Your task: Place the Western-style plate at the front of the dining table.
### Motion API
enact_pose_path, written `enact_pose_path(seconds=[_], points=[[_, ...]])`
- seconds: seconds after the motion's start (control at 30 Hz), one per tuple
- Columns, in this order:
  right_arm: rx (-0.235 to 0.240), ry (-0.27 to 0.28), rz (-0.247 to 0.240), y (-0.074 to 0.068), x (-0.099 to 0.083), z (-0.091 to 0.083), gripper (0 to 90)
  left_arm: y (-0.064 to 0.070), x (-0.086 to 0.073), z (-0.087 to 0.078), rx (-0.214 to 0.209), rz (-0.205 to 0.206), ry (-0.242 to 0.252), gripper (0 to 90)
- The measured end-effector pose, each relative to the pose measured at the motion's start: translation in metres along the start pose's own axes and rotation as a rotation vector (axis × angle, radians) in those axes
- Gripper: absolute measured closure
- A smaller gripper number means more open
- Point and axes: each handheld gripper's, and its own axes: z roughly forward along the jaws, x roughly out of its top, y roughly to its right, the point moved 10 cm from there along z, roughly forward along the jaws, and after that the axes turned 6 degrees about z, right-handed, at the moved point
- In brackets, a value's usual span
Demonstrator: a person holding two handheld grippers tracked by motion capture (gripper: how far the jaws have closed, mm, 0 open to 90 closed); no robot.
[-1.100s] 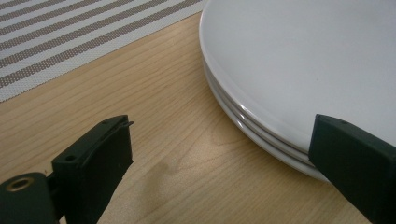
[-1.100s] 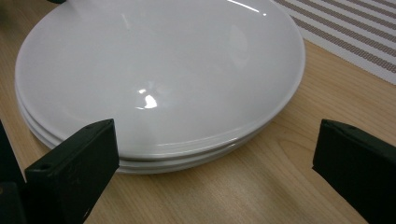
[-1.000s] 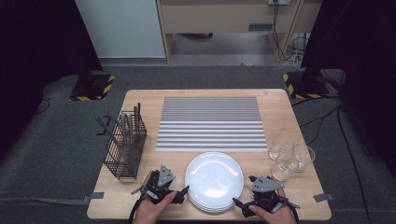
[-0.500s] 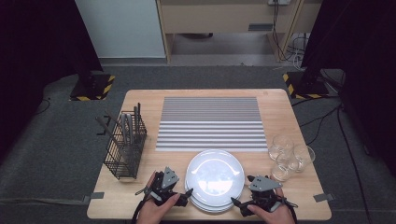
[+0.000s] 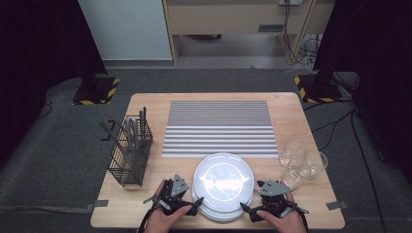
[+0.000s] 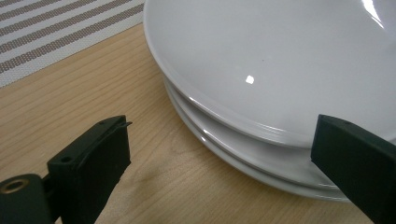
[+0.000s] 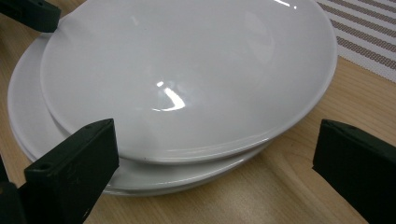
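Left tongs (image 5: 190,209): wide, holding nothing; they point right, at the left rim of the stack, one jaw over the rim, the other over bare wood.
Stack of round white ceramic plates (image 5: 222,183): at the near edge of the light wooden worktop (image 5: 150,99), between both tongs, touching neither as far as I can tell.
Right tongs (image 5: 247,209): wide, holding nothing; they point left, at the right rim.
Nearer hand: about equal, I judge; round plates, no long axis.
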Motion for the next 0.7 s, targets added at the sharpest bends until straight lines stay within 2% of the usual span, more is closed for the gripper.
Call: enact_pose_path(seconds=[0.43,0.7], points=[[0.005,-0.002,-0.001,-0.0013,0.0013,0.0058,0.6,0.0020,0.0026,0.0033,0.009,0.010,0.005,4.5],[0.029,-0.009,0.011,-0.0028,0.0008,0.0076,0.6,0.0075,0.0035,0.0054,-0.016,0.025,0.002,3.5]])
